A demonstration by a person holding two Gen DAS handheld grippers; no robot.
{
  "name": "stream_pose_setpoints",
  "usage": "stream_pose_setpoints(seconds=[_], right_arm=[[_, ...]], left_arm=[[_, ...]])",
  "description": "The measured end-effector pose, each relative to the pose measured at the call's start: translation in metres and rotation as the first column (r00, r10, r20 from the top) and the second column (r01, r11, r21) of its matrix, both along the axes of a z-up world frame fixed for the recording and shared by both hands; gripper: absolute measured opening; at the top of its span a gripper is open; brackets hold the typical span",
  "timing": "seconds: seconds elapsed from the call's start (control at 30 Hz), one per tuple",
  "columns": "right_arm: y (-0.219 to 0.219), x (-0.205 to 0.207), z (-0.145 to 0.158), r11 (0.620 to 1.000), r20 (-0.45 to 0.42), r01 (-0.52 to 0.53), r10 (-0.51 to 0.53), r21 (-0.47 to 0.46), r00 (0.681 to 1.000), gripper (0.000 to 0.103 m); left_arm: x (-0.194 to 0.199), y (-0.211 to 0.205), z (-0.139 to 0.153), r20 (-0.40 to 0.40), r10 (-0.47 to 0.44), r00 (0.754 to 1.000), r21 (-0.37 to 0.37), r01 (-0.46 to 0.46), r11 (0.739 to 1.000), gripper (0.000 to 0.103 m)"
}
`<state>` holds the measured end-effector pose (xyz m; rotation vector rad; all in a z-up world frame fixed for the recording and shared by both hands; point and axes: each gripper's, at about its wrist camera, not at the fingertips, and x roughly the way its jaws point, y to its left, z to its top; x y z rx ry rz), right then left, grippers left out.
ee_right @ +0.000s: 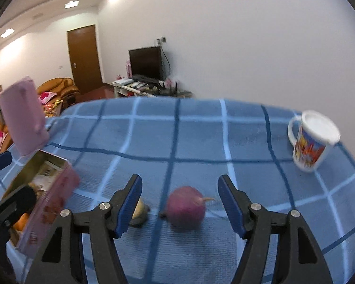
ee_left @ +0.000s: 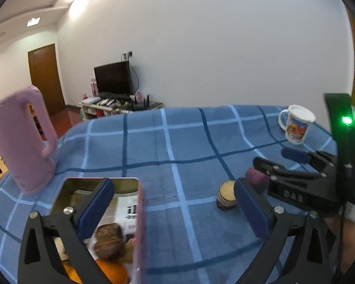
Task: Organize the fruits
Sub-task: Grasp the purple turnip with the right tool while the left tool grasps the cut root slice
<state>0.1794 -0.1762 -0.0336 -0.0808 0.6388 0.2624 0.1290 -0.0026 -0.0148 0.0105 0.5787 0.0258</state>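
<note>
Nearest, right hand-held gripper (ee_right: 179, 209) spread, straddling round purple fruit (ee_right: 185, 209) on blue checked desk cloth (ee_right: 201, 137), likely lined up to pinch. Left hand-held gripper (ee_left: 171, 209) wide, empty beside pink rectangular tin (ee_left: 139, 224) holding orange fruit (ee_left: 111, 272). Far right: lidded printed mug (ee_right: 312, 139).

A blue checked tablecloth (ee_right: 201, 130) carries a pink kettle (ee_left: 23, 139), pink tin (ee_right: 47, 201) (open), mug (ee_right: 312, 139), purple fruit (ee_right: 185, 209) and a halved fruit (ee_left: 226, 195).

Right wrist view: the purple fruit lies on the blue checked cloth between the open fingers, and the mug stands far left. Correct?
Not quite. The mug stands far right, as the right wrist view shows. The purple fruit does lie on the blue checked cloth between the right hand-held gripper's open fingers.
</note>
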Motion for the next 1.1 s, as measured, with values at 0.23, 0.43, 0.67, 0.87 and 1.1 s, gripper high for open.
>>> stream_pose_setpoints(seconds=[0.23, 0.43, 0.67, 0.87, 1.1], right_arm=[[-0.011, 0.021, -0.024, 0.999, -0.094, 0.008, -0.003, 0.051, 0.996, 0.068], [-0.018, 0.033, -0.048, 0.991, -0.203, -0.012, 0.038, 0.13, 0.978, 0.057], [-0.03, 0.026, -0.046, 0.986, -0.177, 0.023, 0.007, 0.167, 0.984, 0.051], [-0.056, 0.016, -0.04, 0.974, -0.133, 0.104, -0.079, 0.199, 0.988, 0.052], [-0.058, 0.012, -0.037, 0.979, -0.118, 0.092, -0.071, 0.184, 0.991, 0.052]], left_arm=[[0.029, -0.004, -0.023, -0.052, 0.023, 0.998, -0.05, -0.026, 0.998, 0.103], [0.032, -0.014, -0.027, -0.056, -0.023, 0.998, -0.066, 0.019, 0.998, 0.103], [0.038, -0.032, -0.04, -0.082, -0.077, 0.994, -0.075, 0.071, 0.995, 0.096], [0.051, -0.052, -0.052, -0.122, -0.15, 0.981, -0.088, 0.14, 0.986, 0.081], [0.07, -0.068, -0.066, -0.214, -0.219, 0.952, -0.111, 0.199, 0.974, 0.05]])
